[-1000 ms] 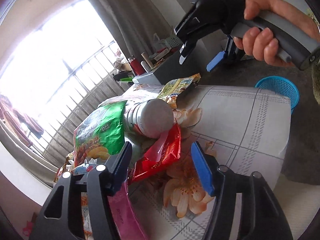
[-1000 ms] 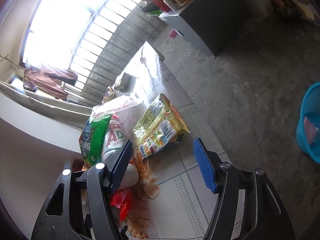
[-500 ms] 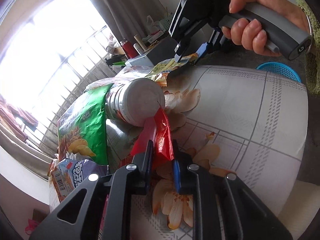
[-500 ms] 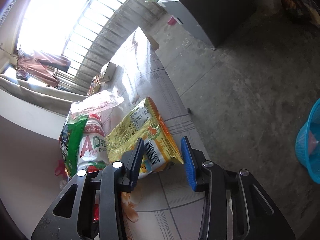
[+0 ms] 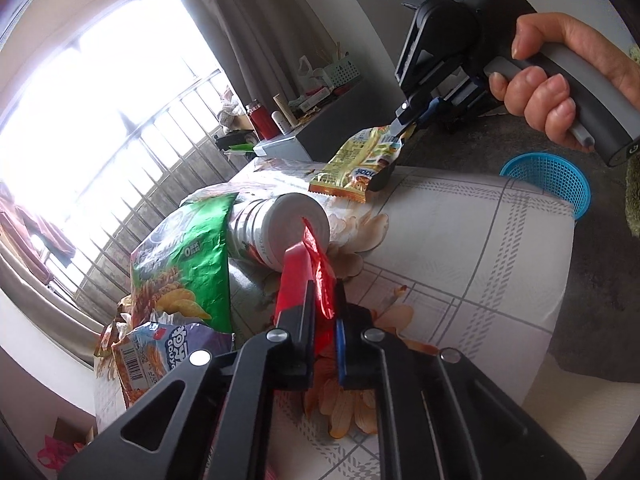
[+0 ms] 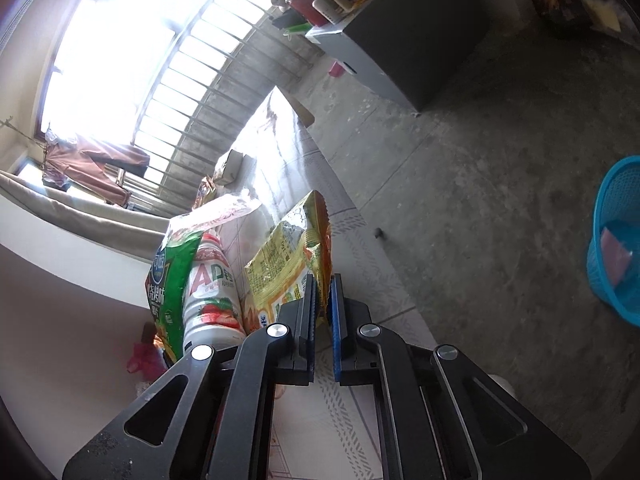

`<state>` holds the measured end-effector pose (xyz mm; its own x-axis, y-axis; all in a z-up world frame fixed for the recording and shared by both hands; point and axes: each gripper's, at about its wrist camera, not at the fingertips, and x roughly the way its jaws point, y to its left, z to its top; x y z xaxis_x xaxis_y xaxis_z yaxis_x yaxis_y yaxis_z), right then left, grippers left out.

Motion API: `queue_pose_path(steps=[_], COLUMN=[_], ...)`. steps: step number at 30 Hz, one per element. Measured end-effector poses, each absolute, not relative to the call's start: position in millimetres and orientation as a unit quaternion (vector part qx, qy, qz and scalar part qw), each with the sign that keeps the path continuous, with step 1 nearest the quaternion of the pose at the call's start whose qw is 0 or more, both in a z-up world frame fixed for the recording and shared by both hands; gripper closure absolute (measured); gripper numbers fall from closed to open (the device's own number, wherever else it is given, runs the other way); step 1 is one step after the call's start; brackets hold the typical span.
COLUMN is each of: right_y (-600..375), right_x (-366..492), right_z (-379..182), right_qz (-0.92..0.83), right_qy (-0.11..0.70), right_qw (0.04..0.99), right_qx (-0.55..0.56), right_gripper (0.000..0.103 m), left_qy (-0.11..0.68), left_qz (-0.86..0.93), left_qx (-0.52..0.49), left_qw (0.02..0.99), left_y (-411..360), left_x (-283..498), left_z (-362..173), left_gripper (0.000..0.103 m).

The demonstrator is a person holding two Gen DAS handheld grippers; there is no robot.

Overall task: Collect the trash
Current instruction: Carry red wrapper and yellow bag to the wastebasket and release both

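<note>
My left gripper (image 5: 323, 300) is closing its jaws on a red foil wrapper (image 5: 298, 272), and the pads press on it just above the flowered tablecloth (image 5: 460, 240). In the right wrist view my right gripper (image 6: 322, 292) is closing too, its pads pinching the lower edge of a yellow snack packet (image 6: 280, 256). From the left wrist view that right gripper (image 5: 404, 124), held by a hand (image 5: 536, 92), lifts the yellow packet (image 5: 360, 156) by one corner at the table's far edge.
A white bottle (image 5: 288, 232) lies on its side beside a green chip bag (image 5: 184, 264), with a purple packet (image 5: 160, 352) nearer. A blue mesh basket (image 6: 616, 248) stands on the concrete floor to the right, something pink inside. A grey cabinet (image 6: 400, 48) stands beyond.
Both grippers went from wide open to closed. The left one took the red wrapper; the right one moved in onto the yellow packet and gripped its edge, raising that corner.
</note>
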<state>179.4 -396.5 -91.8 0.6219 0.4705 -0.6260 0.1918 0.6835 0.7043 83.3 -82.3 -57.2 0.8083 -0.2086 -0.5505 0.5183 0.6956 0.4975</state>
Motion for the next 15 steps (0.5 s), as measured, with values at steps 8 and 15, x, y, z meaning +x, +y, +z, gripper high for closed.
queue_pose_path(steps=[8, 15], right_y=[-421, -440], right_x=[114, 59], right_z=[-90, -97], right_qz=[0.068, 0.06], right_qy=[0.383, 0.341], right_qw=[0.804, 0.784], right_qx=[0.449, 0.515], right_gripper=[0.099, 0.099], left_qy=[0.199, 0.192], left_qz=[-0.216, -0.245], left_qx=[0.301, 0.266], left_qw=[0.907, 0.913], left_y=[-79, -81], left_x=[65, 61], left_z=[-29, -6], left_gripper=[0.096, 0.096])
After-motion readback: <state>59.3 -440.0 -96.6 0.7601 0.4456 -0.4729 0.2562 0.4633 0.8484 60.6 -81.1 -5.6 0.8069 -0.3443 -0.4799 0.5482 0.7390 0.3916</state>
